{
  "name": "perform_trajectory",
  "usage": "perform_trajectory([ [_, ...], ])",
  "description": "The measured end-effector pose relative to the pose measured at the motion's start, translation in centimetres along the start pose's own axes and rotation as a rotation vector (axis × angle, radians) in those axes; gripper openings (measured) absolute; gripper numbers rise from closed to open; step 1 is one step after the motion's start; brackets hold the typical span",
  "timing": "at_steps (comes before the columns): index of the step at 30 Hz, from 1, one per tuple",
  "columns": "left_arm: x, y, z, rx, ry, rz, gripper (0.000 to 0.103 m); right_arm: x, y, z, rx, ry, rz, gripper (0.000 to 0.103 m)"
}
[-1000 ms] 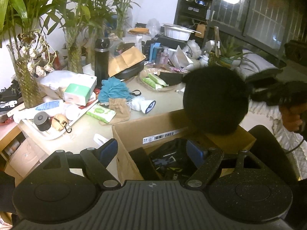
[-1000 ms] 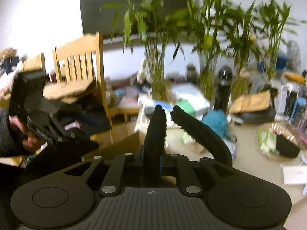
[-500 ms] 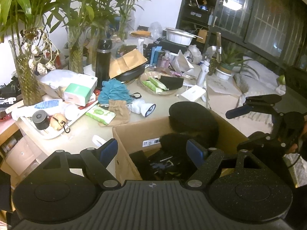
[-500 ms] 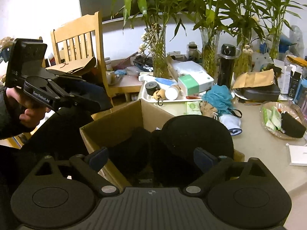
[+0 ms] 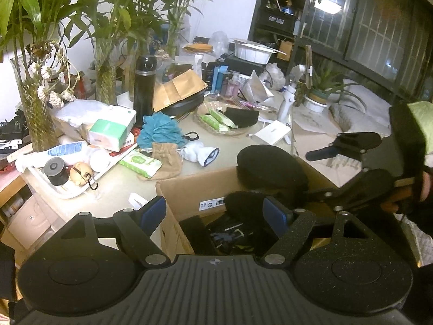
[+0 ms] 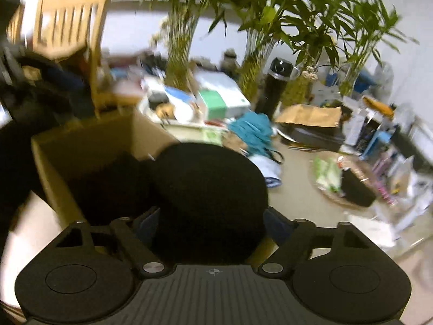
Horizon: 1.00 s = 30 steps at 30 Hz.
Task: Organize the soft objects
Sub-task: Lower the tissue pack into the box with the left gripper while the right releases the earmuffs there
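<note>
A big black fuzzy hat lies in the open cardboard box, leaning on the far edge, with other dark soft things under it. The left gripper waits just over the near side of the box with its two blue-tipped fingers spread wide and nothing between them, and the right gripper is spread wide too, right by the hat but not pinching it. Behind the box, on the messy table, sit a blue bath puff, a little tan pouch and a white sock.
</note>
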<state>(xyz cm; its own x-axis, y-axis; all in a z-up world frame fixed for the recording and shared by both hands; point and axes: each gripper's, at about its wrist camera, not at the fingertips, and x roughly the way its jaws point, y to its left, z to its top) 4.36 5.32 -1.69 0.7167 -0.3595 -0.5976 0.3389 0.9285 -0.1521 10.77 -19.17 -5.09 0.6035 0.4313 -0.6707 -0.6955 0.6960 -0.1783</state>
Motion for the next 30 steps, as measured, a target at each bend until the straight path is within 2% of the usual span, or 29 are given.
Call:
perform_trajectory([
  [1,0.0,0.0,0.0,0.000,0.001,0.001,0.079,0.5,0.2,-0.1,-0.026,0.010,-0.030,0.075],
  [4,0.1,0.1,0.0,-0.003,0.002,0.006,0.079,1.7,0.8,-0.3,-0.082,0.018,-0.095,0.057],
  [5,0.1,0.1,0.0,-0.004,0.002,0.009,0.079,1.9,0.9,-0.3,-0.096,0.017,-0.103,0.044],
  [7,0.0,0.2,0.0,-0.008,0.004,0.014,0.079,1.8,0.9,-0.2,-0.096,0.006,-0.109,0.034],
  [9,-0.2,0.2,0.0,-0.009,0.002,0.012,0.079,1.0,0.1,0.3,-0.046,-0.014,-0.078,0.023],
  [12,-0.4,0.2,0.1,-0.008,-0.002,0.015,0.079,-0.5,-1.5,1.3,0.077,-0.037,-0.019,0.015],
  [15,-0.4,0.3,0.1,-0.010,-0.004,0.016,0.079,-1.7,-3.9,2.0,0.254,-0.029,0.128,0.014],
  [17,-0.3,0.3,0.2,-0.011,-0.002,0.018,0.079,-1.9,-4.7,2.3,0.311,0.005,0.160,0.015],
  [19,-0.3,0.3,0.2,-0.011,-0.003,0.013,0.079,-1.6,-5.1,2.4,0.344,0.065,0.155,0.016],
  [22,-0.1,0.2,0.3,-0.005,-0.001,0.013,0.079,-0.9,-5.6,2.1,0.395,0.129,0.174,0.030],
  [23,-0.1,0.1,0.3,-0.005,-0.002,0.013,0.079,-0.8,-5.8,1.9,0.405,0.129,0.180,0.038],
  [24,-0.1,0.1,0.3,-0.005,-0.003,0.012,0.079,-0.7,-5.8,1.8,0.412,0.126,0.187,0.051],
  [25,0.0,0.1,0.4,-0.006,-0.004,0.011,0.079,-0.8,-5.7,1.7,0.413,0.123,0.188,0.057],
  [27,0.0,0.0,0.4,-0.009,-0.006,0.009,0.079,-0.9,-5.6,1.5,0.409,0.110,0.166,0.077],
  [30,0.0,0.0,0.4,-0.004,-0.004,0.008,0.079,-1.1,-5.5,1.3,0.413,0.087,0.171,0.088],
])
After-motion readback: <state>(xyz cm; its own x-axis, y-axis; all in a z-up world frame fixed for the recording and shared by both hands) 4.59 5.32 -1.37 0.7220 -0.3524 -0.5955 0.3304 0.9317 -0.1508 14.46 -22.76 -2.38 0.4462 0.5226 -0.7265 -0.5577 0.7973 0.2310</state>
